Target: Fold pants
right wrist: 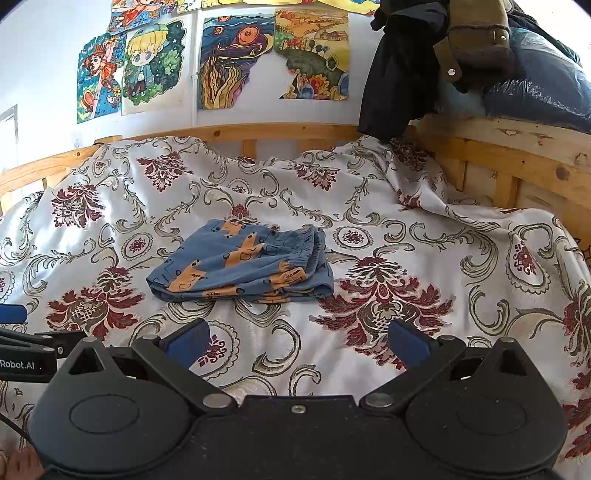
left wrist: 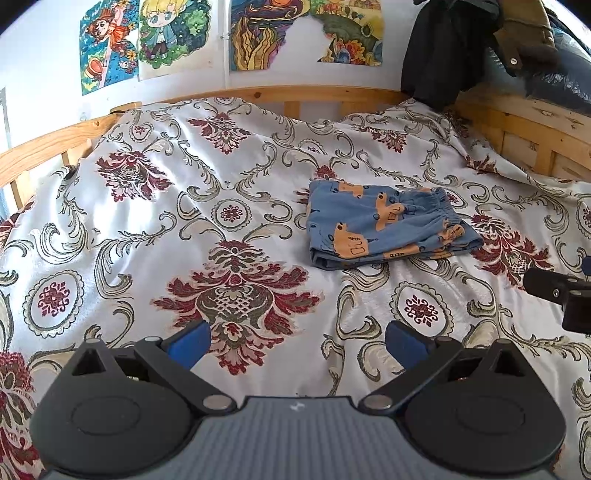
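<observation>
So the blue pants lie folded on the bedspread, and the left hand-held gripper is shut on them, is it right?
Not quite. The pants do lie folded on the bedspread, but the left hand-held gripper is open and holds nothing, well short of them, as the left wrist view shows.

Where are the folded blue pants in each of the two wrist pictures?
Left wrist view: the pants lie right of centre on the bedspread.
Right wrist view: the pants lie left of centre.
Shared landmark: the blond cartoon drawing on the wall.
</observation>
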Demonstrator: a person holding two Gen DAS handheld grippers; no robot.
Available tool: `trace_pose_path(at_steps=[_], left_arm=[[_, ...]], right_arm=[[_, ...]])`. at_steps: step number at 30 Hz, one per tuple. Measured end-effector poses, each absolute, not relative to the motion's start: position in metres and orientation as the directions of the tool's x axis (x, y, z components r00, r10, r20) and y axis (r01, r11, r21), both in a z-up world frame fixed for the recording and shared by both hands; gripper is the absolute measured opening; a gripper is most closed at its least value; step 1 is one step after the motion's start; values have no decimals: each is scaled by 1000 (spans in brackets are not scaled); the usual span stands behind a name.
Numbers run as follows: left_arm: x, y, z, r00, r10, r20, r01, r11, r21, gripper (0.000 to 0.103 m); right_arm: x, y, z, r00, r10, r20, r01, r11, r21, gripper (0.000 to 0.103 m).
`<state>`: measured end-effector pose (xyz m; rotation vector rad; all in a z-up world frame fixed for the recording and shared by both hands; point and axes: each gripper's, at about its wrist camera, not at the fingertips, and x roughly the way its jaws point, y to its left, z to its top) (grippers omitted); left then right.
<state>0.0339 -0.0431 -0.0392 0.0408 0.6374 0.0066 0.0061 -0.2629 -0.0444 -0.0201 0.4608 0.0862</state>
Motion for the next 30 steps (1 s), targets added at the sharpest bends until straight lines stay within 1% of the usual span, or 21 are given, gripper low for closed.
trace_pose_path(at_steps=[30], left_arm=[[32,-44,-39,806,14,-592,14,999,43,103]], right_arm=[[6,-260,-47,885,80,-459,-87,996,5,102]])
